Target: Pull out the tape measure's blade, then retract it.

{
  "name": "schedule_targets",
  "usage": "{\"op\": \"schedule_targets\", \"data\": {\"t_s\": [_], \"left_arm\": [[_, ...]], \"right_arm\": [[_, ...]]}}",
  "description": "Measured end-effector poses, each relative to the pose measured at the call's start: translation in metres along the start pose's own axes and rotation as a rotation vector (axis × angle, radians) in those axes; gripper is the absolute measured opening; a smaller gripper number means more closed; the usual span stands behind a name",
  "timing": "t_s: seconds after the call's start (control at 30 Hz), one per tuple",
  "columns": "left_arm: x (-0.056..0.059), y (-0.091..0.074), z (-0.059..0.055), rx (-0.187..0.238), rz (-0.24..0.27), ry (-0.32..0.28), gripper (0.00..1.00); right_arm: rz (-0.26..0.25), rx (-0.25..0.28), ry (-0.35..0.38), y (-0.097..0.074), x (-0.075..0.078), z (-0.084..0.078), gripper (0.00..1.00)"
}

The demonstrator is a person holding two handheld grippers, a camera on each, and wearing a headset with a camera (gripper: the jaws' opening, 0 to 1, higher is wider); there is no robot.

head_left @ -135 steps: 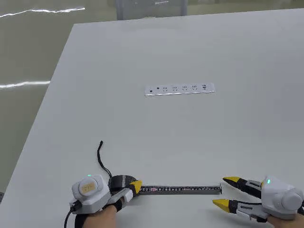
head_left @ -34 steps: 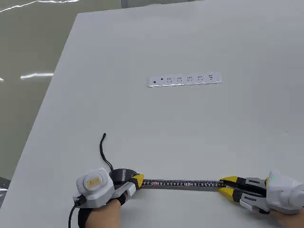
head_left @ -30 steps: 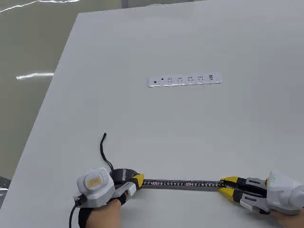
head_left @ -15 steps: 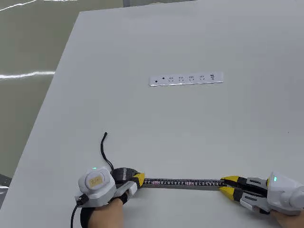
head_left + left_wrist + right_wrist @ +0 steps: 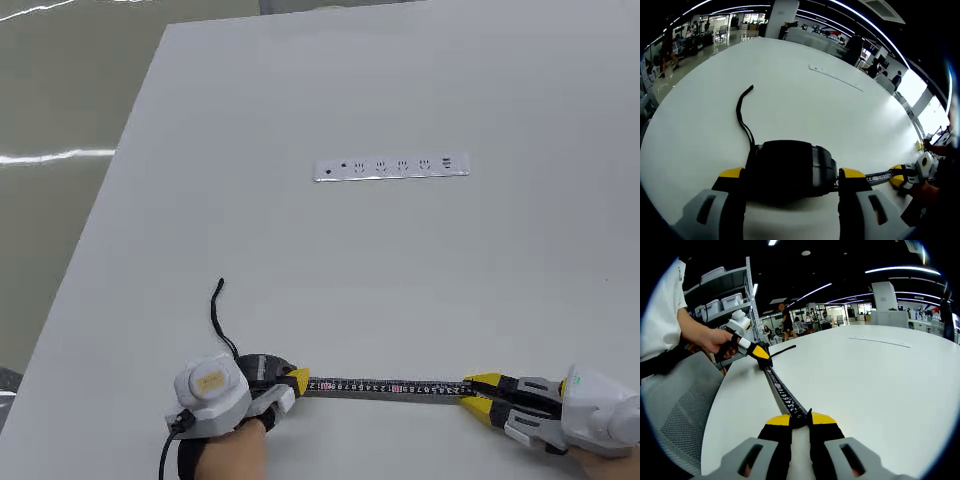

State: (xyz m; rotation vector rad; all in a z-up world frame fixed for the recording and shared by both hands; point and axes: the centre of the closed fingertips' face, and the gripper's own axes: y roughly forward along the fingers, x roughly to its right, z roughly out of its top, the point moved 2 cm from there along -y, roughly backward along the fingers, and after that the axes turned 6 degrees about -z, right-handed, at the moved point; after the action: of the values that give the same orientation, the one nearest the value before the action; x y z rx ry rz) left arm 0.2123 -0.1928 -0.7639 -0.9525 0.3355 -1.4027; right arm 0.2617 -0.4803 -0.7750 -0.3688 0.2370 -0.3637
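Closed in since earlier, my right gripper (image 5: 470, 392) is pinching the tip of the one blade (image 5: 390, 386); my left gripper (image 5: 791, 173) is clamping the one tape measure (image 5: 785, 167), nearside of the single power strip (image 5: 392, 167).

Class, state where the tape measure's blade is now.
Head view, bottom: the blade runs along the table, stretched from the case in the left gripper to the right gripper pinching its tip.
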Motion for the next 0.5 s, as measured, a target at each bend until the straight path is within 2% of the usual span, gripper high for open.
{"op": "schedule_targets", "data": {"t_s": [0.27, 0.33, 0.37, 0.5], "left_arm": [[-0.0036, 0.0004, 0.0067, 0.018, 0.019, -0.064, 0.71], [-0.0020, 0.0027, 0.0065, 0.007, 0.025, -0.062, 0.72], [-0.0043, 0.0028, 0.0050, -0.007, 0.040, -0.043, 0.71], [-0.0043, 0.0042, 0.0045, -0.018, 0.040, -0.052, 0.70]], "right_arm": [[0.003, 0.002, 0.007, -0.0004, -0.0022, 0.0022, 0.11], [0.003, 0.002, 0.009, -0.0003, -0.0015, 0.0016, 0.11], [0.003, 0.002, 0.010, -0.0003, -0.0021, 0.0019, 0.11], [0.003, 0.002, 0.010, -0.0002, -0.0019, 0.0016, 0.11]]}}
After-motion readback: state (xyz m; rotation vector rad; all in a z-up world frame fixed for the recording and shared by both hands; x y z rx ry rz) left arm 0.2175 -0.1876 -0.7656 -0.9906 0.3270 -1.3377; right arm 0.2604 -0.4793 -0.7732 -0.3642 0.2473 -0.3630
